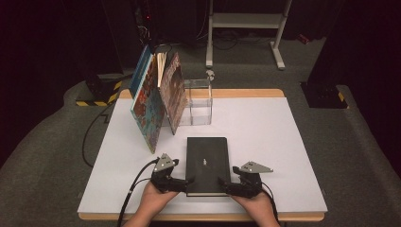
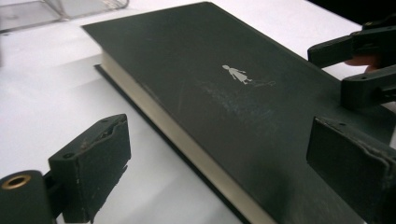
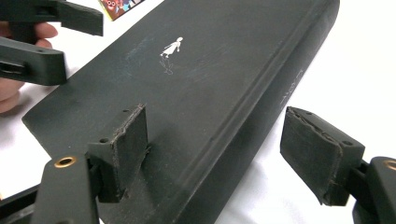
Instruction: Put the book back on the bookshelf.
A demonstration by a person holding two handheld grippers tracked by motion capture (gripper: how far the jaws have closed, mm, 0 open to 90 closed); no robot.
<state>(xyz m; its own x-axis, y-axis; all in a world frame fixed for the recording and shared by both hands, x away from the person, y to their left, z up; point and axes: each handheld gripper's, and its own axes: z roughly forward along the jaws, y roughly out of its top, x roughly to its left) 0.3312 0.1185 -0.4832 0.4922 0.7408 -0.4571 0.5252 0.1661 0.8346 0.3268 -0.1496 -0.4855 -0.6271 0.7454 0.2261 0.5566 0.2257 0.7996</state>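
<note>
- Right now the black book (image 1: pixel 206 163) lies flat near the front edge of the white table (image 1: pixel 265 142), closest to the person, with one gripper at each near corner.
- At about seven o'clock of the book, the left gripper (image 1: pixel 183 182) stands wide, one jaw over the cover and one beside the page edge, not pressing as far as I can judge.
- At about five o'clock, the right gripper (image 1: pixel 226 185) straddles the spine, one pad (image 3: pixel 128 140) touching the cover, the other clear of the spine.
- Risk: closing on one corner alone could lift just the cover, so the pages sag or the book swings open.
- Risk: a smooth cover may slip from the pads if the two lifts are uneven.
- Farther off, at eleven o'clock, leaning books (image 1: pixel 158 97) stand against a clear box (image 1: pixel 198 101); a knock could topple them.
- Hard to make out: whether the lower jaws sit under the book; the spine lettering; what the clear box holds; the dark room beyond.
</note>
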